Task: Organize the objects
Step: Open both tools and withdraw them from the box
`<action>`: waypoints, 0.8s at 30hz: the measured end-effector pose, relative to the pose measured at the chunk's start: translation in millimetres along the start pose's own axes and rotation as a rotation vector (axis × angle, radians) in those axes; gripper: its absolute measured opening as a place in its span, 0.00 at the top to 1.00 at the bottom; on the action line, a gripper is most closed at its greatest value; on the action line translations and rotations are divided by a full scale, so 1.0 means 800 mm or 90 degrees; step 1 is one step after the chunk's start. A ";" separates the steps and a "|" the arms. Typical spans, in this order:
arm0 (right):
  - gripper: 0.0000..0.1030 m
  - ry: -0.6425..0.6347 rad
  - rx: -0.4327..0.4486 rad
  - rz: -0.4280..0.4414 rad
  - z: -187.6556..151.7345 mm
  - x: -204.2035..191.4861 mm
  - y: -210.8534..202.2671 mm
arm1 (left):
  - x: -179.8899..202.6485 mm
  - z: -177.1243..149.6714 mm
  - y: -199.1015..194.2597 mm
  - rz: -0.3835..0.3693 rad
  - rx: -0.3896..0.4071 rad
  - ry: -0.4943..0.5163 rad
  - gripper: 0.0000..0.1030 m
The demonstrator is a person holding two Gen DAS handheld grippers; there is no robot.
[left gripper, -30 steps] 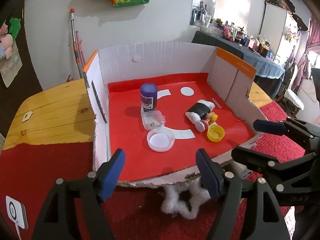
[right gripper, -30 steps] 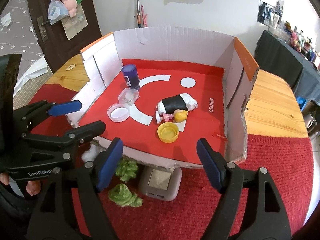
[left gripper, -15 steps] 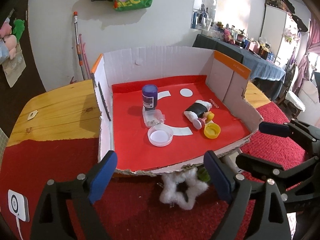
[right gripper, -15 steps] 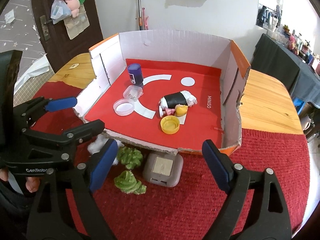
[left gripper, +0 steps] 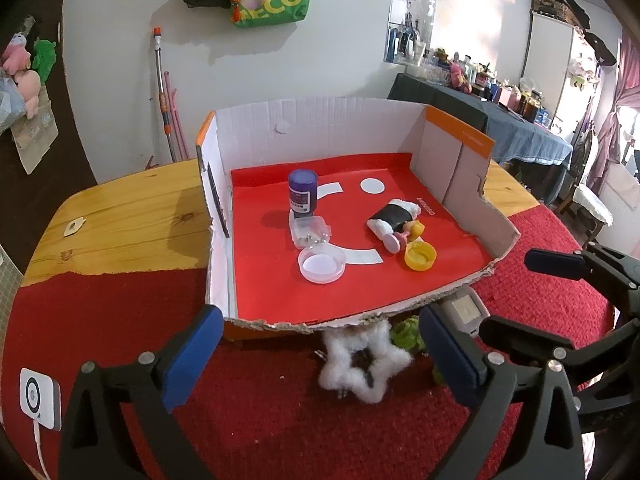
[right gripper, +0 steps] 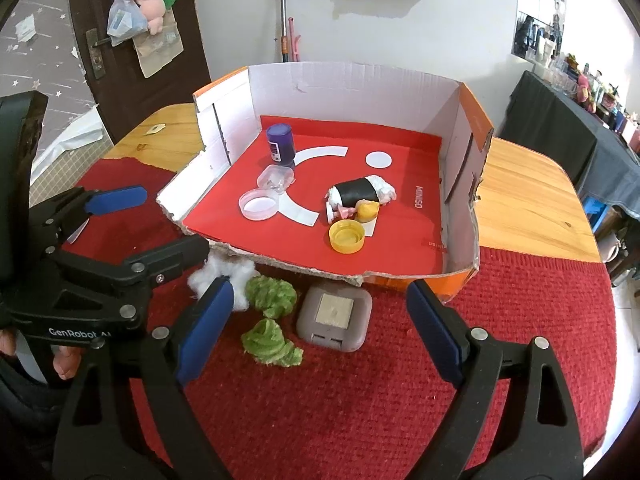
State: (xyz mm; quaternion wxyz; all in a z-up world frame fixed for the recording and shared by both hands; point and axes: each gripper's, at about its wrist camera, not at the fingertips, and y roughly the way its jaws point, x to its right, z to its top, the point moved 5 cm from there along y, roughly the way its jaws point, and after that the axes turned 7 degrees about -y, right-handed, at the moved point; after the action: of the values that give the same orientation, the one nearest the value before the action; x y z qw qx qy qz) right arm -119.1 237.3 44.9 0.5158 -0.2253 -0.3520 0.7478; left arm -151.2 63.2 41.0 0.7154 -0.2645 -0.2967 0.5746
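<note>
both grippers hang over the red mat (right gripper: 360,400) in front of the cardboard box (right gripper: 352,76), fingers spread wide and holding nothing: the left gripper (left gripper: 316,356) above the white fluffy star (left gripper: 362,364), the right gripper (right gripper: 320,332) near the grey square case (right gripper: 334,316). two green fluffy pieces (right gripper: 272,296) lie between star and case. inside the box, on its red floor, stand a purple bottle (right gripper: 280,144), a clear small container (right gripper: 275,178), a white lid (right gripper: 258,206), a yellow cap (right gripper: 346,236) and a black-and-white sushi plush (right gripper: 360,194).
</note>
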 end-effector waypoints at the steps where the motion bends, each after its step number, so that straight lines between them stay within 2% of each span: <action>1: 0.14 0.000 0.000 0.000 0.000 0.000 0.000 | 0.000 0.000 0.000 0.001 0.000 0.000 0.03; 24: 0.14 -0.005 0.006 0.002 -0.022 -0.021 -0.020 | -0.003 -0.011 -0.016 0.003 0.009 -0.010 0.02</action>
State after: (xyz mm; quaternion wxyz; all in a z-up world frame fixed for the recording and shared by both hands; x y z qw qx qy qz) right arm -90.5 230.7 45.3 0.5141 -0.2206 -0.3504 0.7511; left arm -136.4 57.8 44.0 0.7133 -0.2558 -0.2980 0.5805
